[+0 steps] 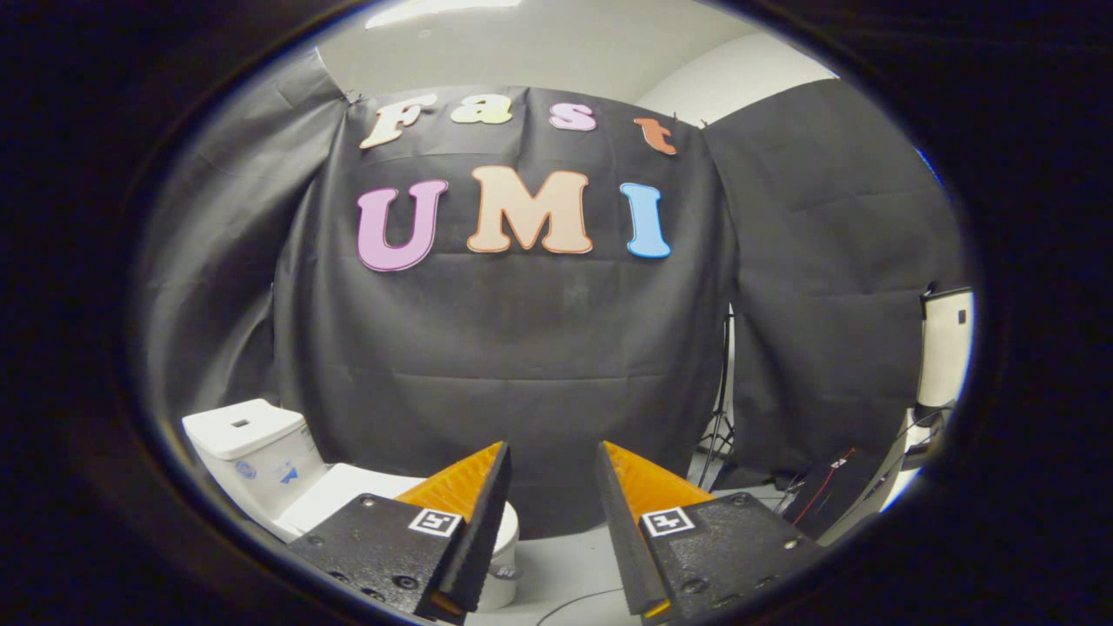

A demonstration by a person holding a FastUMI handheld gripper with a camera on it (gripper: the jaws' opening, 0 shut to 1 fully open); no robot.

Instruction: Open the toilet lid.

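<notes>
I am holding my gripper point(553, 461) with its two fingers spread apart, a clear gap between them, and they are pinching nothing and touching nothing. Each finger is a wedge tapering toward its tip, with a ridged, sawtooth inner face, and each is carrying one small square black-and-white marker on a matte, textured block studded with screws.

Going left to right: one toilet point(287, 482) is sitting low and to the left, partly hidden behind my left finger. It is smooth, glossy white ceramic, with a boxy tank point(248, 452) whose flat top is showing a small rectangular button, and a couple of bluish stickers on the tank's front. The toilet lid point(356, 491) is lying down, closed over the rounded bowl, and its front curve is peeking out just past my left finger's tip. The toilet is beyond and to the left of my fingers, not between them.

Straight ahead, beyond the gap, one wide panel of black cloth point(522, 348) is hanging in soft creases, with further dark panels to either side. The floor point(565, 574) under the fingers is pale and smooth, with a thin cable curving across it.

To the right, a thin tripod stand point(720, 435) is standing in the gap between cloth panels, and farther right one pale boxy device point(946, 348) is standing with loose wires below it.
</notes>
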